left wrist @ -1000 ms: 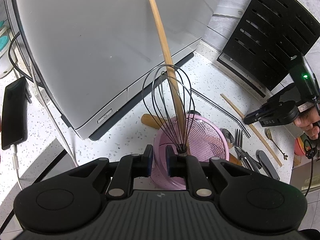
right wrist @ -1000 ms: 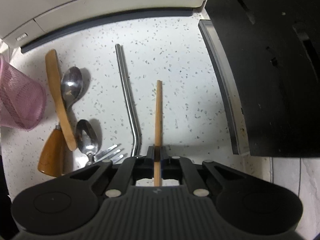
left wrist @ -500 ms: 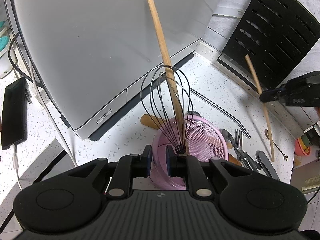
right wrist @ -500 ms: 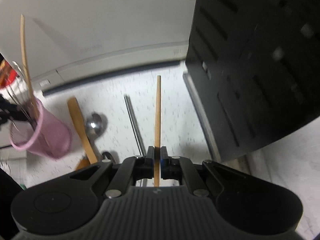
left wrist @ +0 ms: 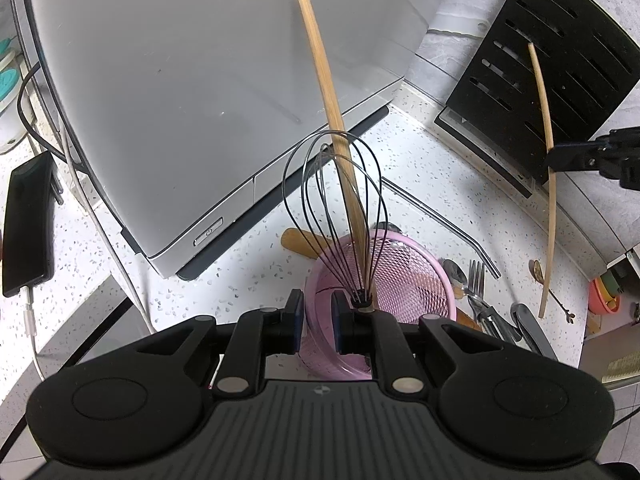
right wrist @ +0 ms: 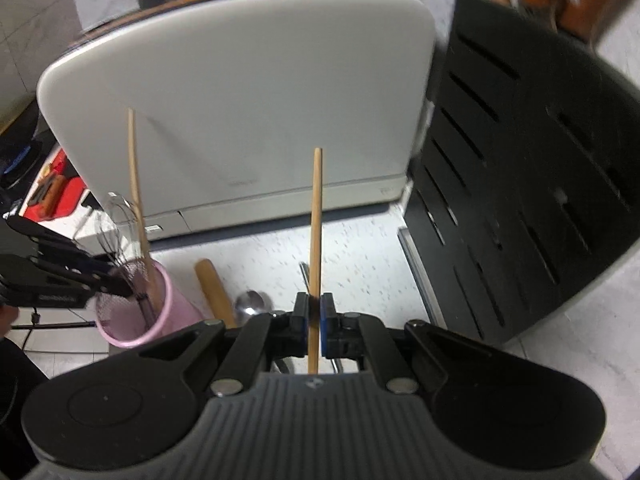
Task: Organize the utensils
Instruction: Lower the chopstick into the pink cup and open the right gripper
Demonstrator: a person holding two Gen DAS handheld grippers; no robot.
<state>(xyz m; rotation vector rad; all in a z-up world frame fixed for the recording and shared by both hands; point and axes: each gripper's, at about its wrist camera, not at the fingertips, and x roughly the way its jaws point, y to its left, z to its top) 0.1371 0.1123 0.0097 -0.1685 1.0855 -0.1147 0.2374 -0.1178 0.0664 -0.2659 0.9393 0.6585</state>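
A white speckled bench (left wrist: 248, 264) fills the frame's middle, edged by a grey appliance (left wrist: 180, 80) upper left and a black slotted rack (left wrist: 532, 60) upper right. The left gripper (left wrist: 316, 316) fingers pinch the pink cup (left wrist: 400, 280) rim. The right gripper (right wrist: 315, 316) fingers pinch a chopstick (right wrist: 316, 232) above open bench.

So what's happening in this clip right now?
A person is sorting utensils on a speckled white counter. The left tool grips the rim of a pink mesh utensil cup, which holds a black wire whisk and one wooden chopstick. The right tool is shut on a second wooden chopstick, held in the air. A metal fork and bent metal straw lie on the counter.
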